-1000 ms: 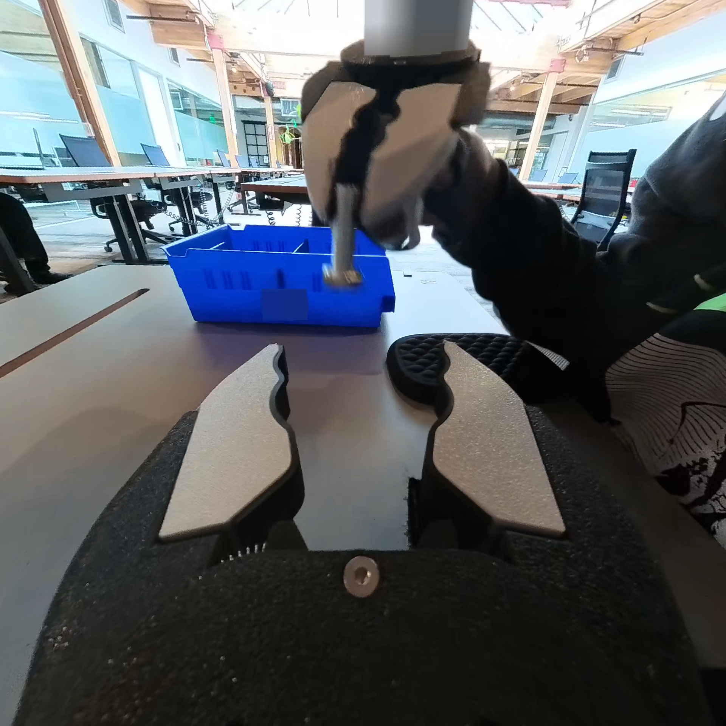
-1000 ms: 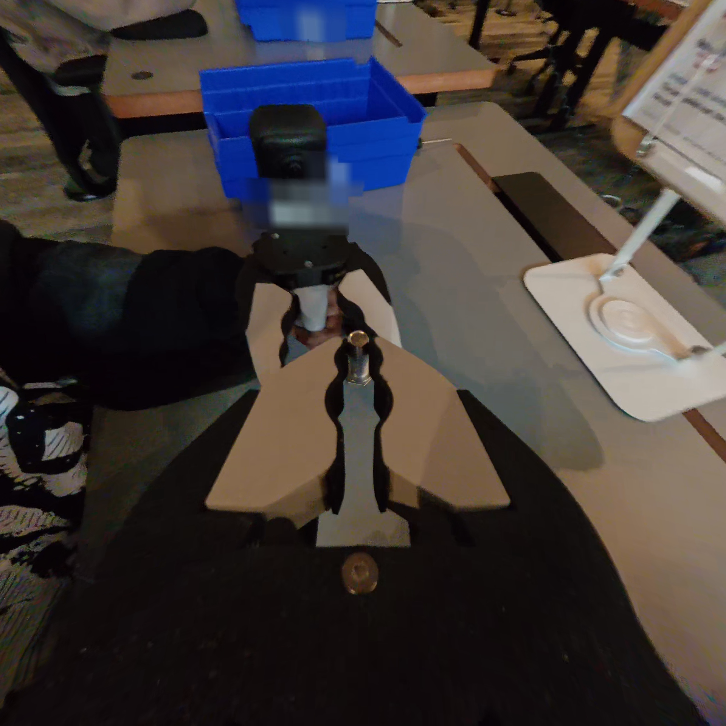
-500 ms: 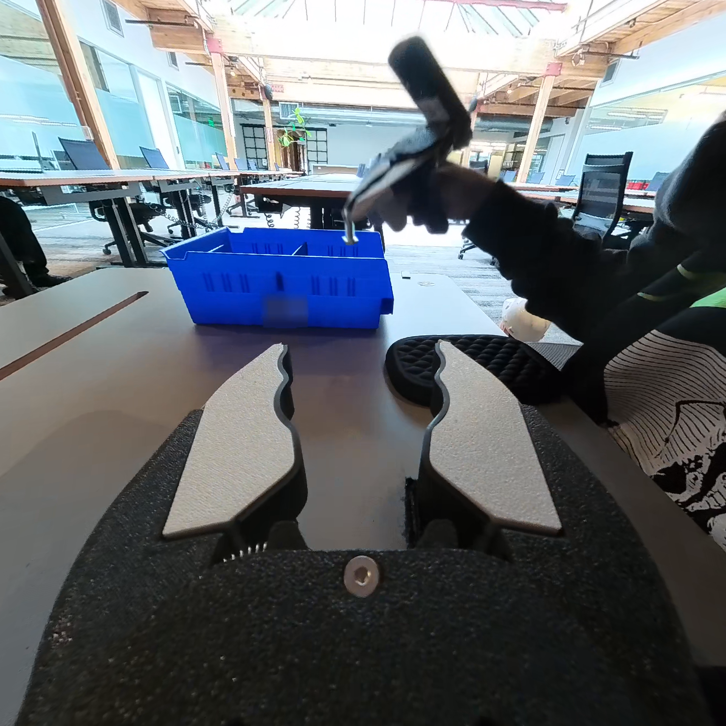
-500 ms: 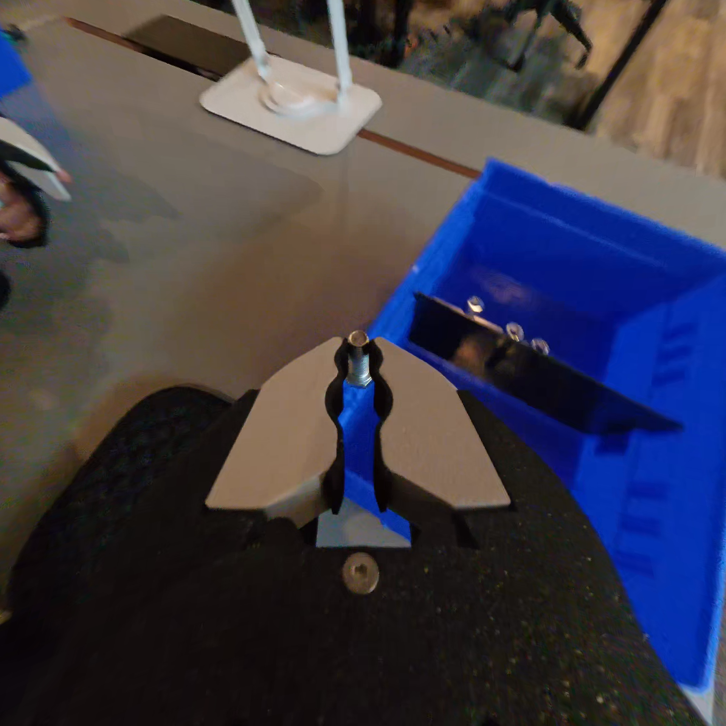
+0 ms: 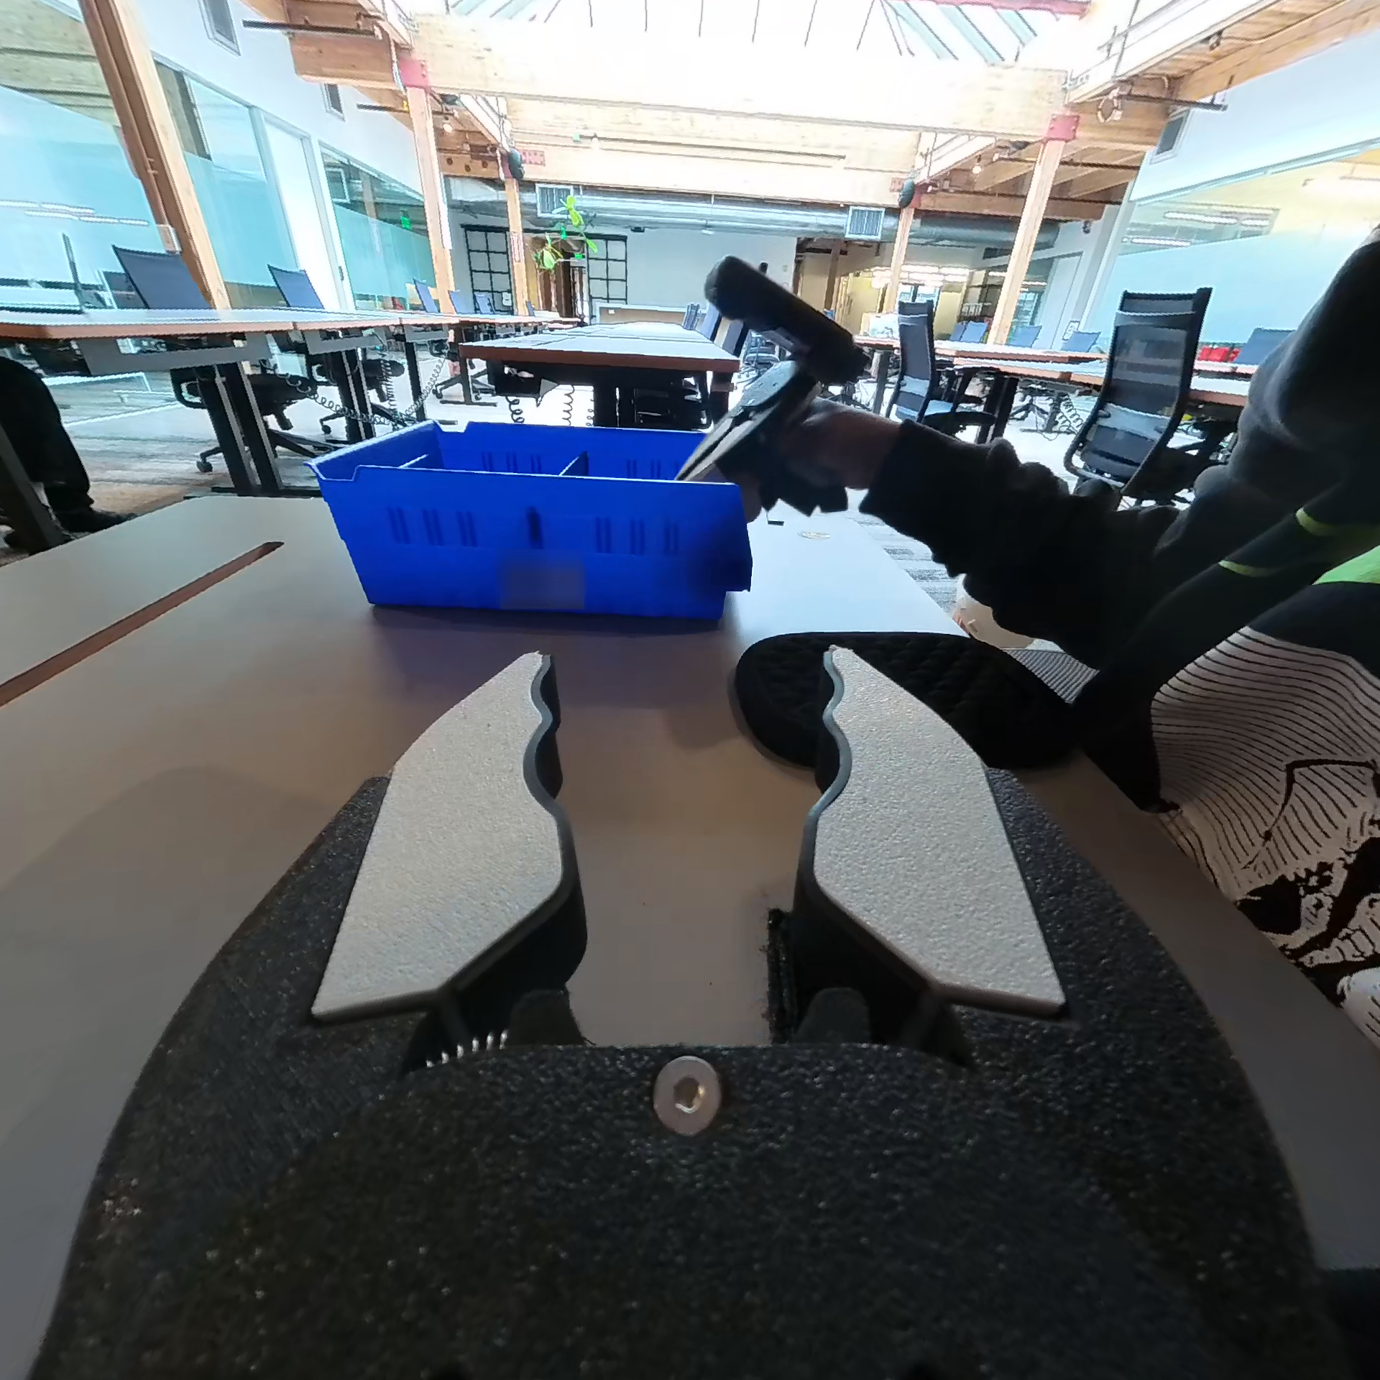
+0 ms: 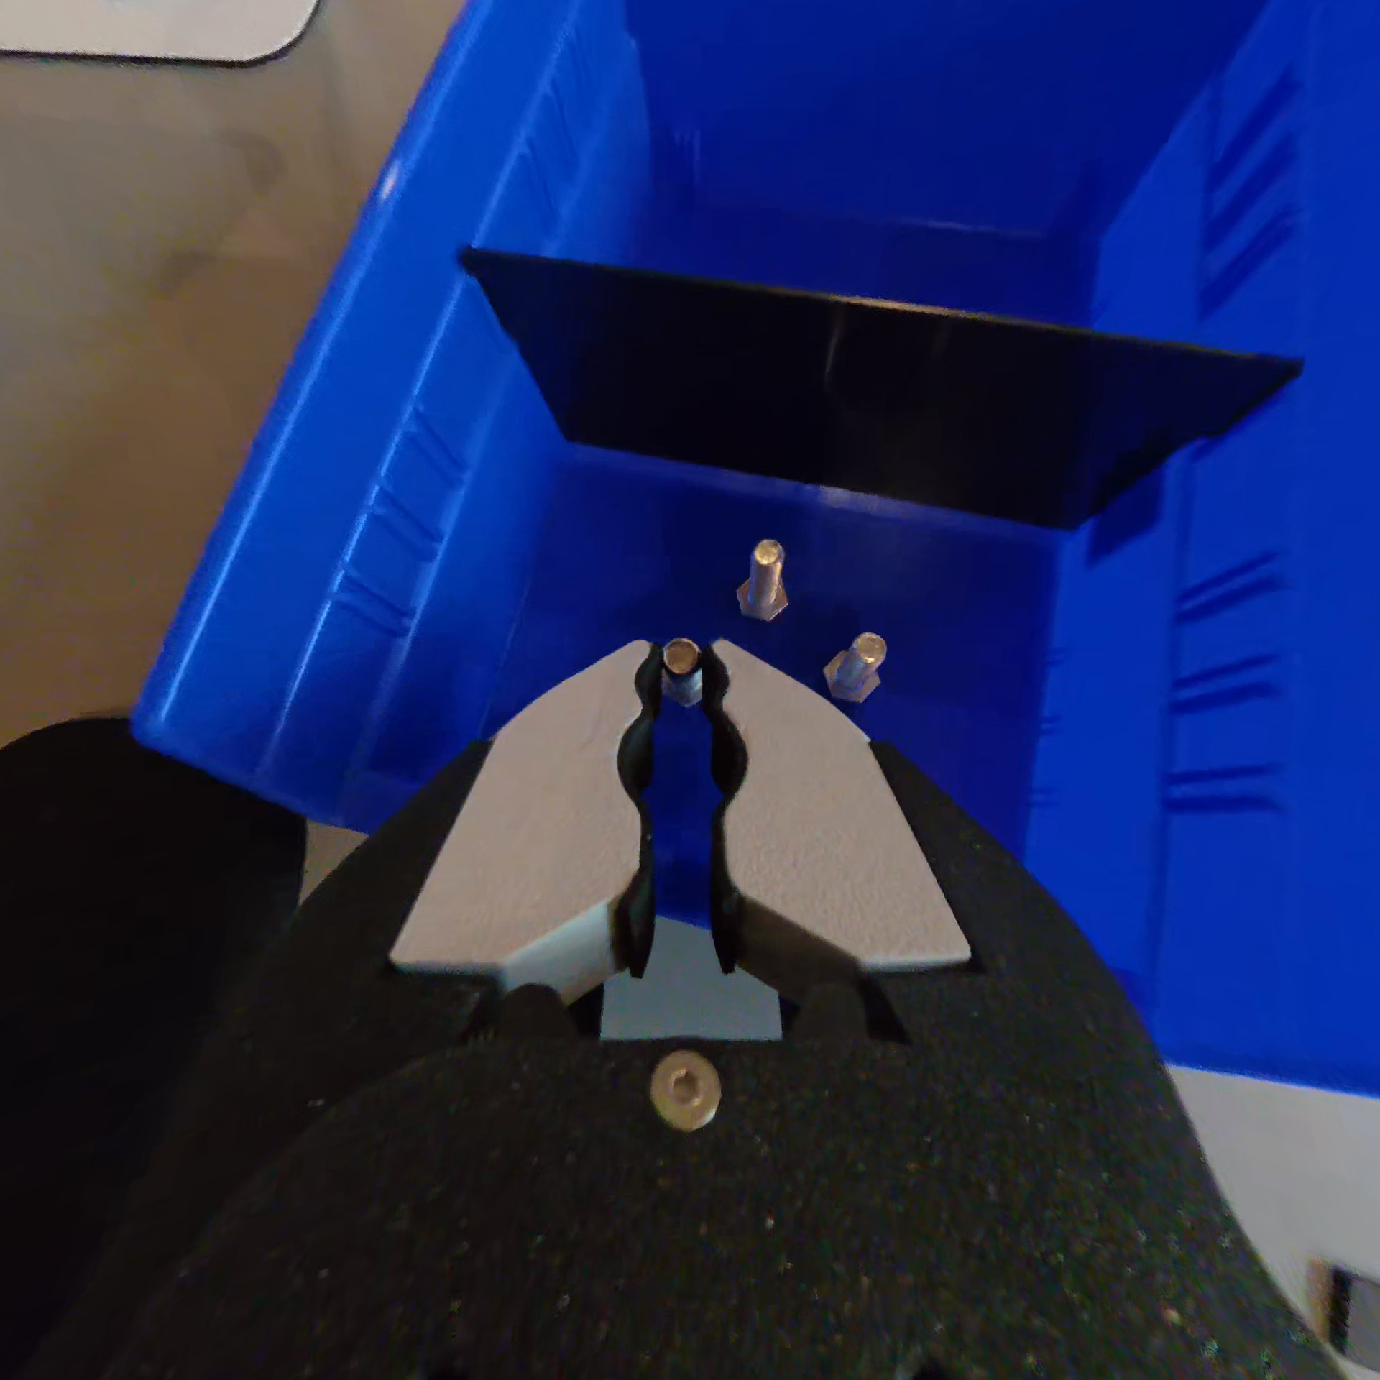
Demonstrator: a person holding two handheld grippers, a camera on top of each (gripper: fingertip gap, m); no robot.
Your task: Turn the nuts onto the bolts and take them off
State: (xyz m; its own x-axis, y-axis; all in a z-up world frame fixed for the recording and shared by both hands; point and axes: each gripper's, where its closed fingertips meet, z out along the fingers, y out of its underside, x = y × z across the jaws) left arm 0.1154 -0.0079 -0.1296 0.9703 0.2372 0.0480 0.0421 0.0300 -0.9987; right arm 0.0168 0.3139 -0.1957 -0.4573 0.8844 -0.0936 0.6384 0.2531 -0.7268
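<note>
My right gripper (image 6: 682,661) is shut on a silver bolt (image 6: 681,672) at its fingertips, held inside the near compartment of the blue bin (image 6: 314,567). Two more bolts stand head-down on the bin floor: one (image 6: 763,581) just beyond the tips, one (image 6: 853,666) to the right. My left gripper (image 5: 687,664) is open and empty, low over the grey table (image 5: 187,732), in front of the blue bin (image 5: 538,552). In the left wrist view the right gripper (image 5: 717,452) dips its tips into the bin's right end. No nut is visible.
A black divider (image 6: 881,403) splits the bin. A black textured pad (image 5: 971,694) lies on the table right of my left gripper. A person's dark sleeve (image 5: 1045,545) reaches in from the right. A white base plate corner (image 6: 149,30) lies beyond the bin. My hands' fingertips stand some 35 cm from each other.
The right gripper carried the bolt away from above the left gripper to the blue bin and lowered it into the near compartment. The left gripper stayed open and nearly still.
</note>
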